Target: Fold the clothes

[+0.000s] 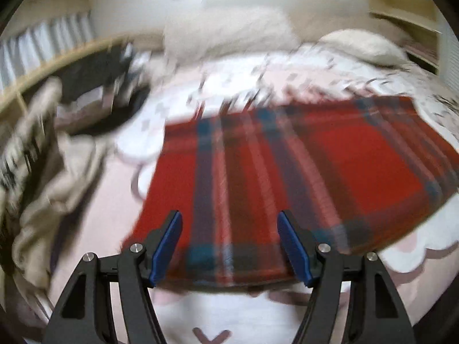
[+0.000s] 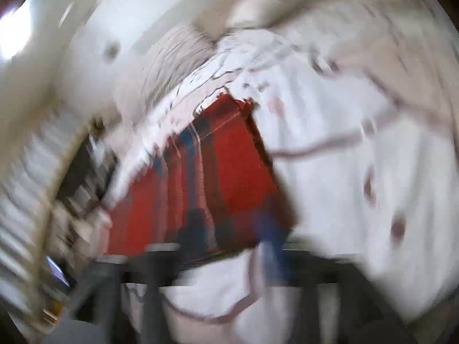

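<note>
A red plaid cloth with blue and white stripes lies spread flat on a bed with a pink and white cover. My left gripper is open and empty, its blue pads wide apart just above the cloth's near edge. In the right wrist view the same cloth shows, heavily blurred. My right gripper is smeared by motion near the cloth's near corner; I cannot tell how its jaws stand.
A crumpled beige garment lies at the left side of the bed. Cream pillows sit at the head. A dark basket of things stands beside the bed at left. A shelf is at far right.
</note>
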`<action>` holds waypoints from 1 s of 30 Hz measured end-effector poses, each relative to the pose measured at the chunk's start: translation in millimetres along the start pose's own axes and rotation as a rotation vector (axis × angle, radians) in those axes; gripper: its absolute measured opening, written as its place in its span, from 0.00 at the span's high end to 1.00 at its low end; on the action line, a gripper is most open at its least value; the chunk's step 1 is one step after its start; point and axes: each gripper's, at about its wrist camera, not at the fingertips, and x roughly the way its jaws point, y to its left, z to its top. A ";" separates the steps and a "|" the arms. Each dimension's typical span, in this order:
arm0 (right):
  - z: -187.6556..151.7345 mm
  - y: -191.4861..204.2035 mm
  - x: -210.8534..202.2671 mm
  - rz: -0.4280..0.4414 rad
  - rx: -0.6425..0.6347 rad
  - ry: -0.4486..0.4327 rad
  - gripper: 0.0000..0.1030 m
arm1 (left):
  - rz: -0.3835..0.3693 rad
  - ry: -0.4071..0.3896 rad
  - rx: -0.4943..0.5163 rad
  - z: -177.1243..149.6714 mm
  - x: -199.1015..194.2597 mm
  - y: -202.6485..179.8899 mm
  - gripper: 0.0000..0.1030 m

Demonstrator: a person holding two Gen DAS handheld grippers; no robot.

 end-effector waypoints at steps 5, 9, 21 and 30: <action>-12.1 -32.1 14.9 0.107 0.247 0.052 0.35 | -0.100 -0.190 0.167 5.7 -43.8 -57.0 0.33; -9.5 -45.0 33.4 0.128 0.341 0.055 0.45 | -0.184 -0.248 0.290 0.2 -56.4 -108.3 0.33; 24.1 -60.0 56.1 0.208 0.408 0.151 0.88 | -0.306 -0.351 0.595 -4.9 -54.4 -235.9 0.33; 58.6 -1.2 38.6 0.301 0.221 0.267 0.89 | -0.189 -0.505 0.730 19.8 -58.2 -300.0 0.33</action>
